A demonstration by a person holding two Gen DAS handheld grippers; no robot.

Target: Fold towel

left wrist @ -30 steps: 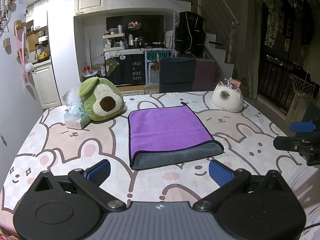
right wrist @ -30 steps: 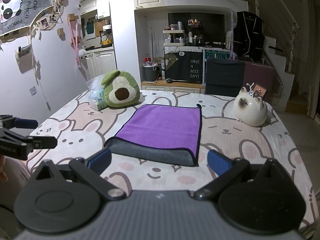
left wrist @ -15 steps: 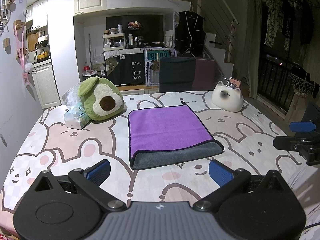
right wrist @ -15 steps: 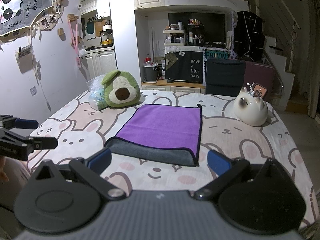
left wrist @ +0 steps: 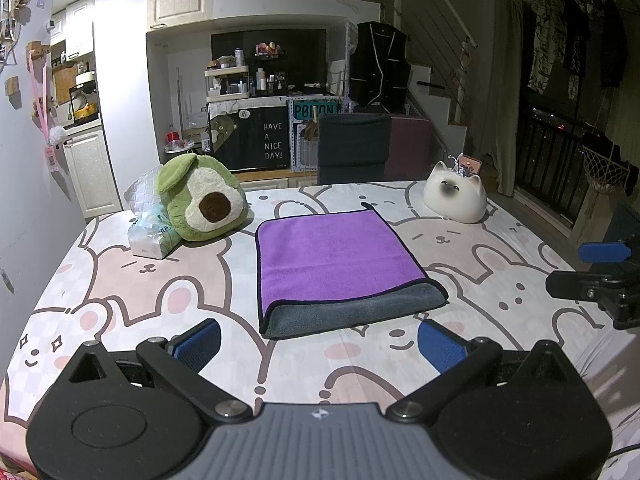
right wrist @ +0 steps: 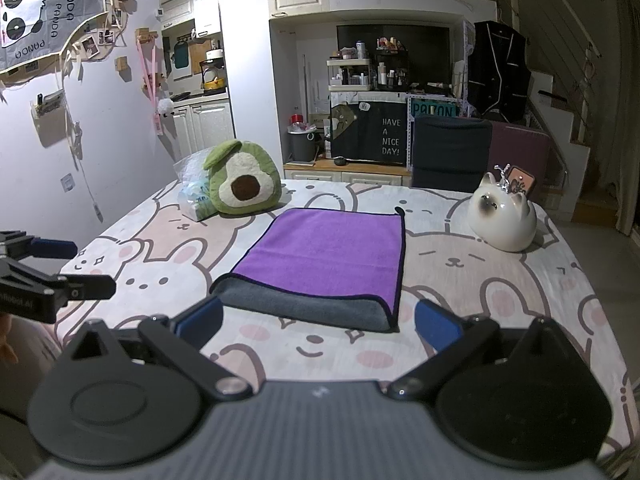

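We see the towel (left wrist: pixel 336 256) lying folded on the bunny-print tabletop (left wrist: pixel 160 292), purple face up, with the grey underside showing as a rolled fold along the edge nearest our tongs. Taking the towel as our landmark: the avocado plush (left wrist: pixel 202 204) sits just beyond its far left corner, apart from it, and a plastic-wrapped tissue pack (left wrist: pixel 150 232) leans against the plush on the side away from the towel. The white cat figurine (left wrist: pixel 455 196) stands beyond the towel's far right corner, well apart. A small dark loop tag sticks out from the towel's far right corner. Our left tongs (left wrist: pixel 318 340) hover near the grey folded edge, just short of it, blue pads spread wide with nothing between them. Our right tongs (right wrist: pixel 318 320) sit likewise before that same edge, pads spread wide and empty; from this view the left pad (right wrist: pixel 200 318) overlaps the towel's near left corner, though we cannot tell whether it touches the cloth. Each pair of tongs also shows in the other's view, off to the towel's side and above the tabletop: the right tongs (left wrist: pixel 600 276) right of the towel, the left tongs (right wrist: pixel 64 266) left of it.
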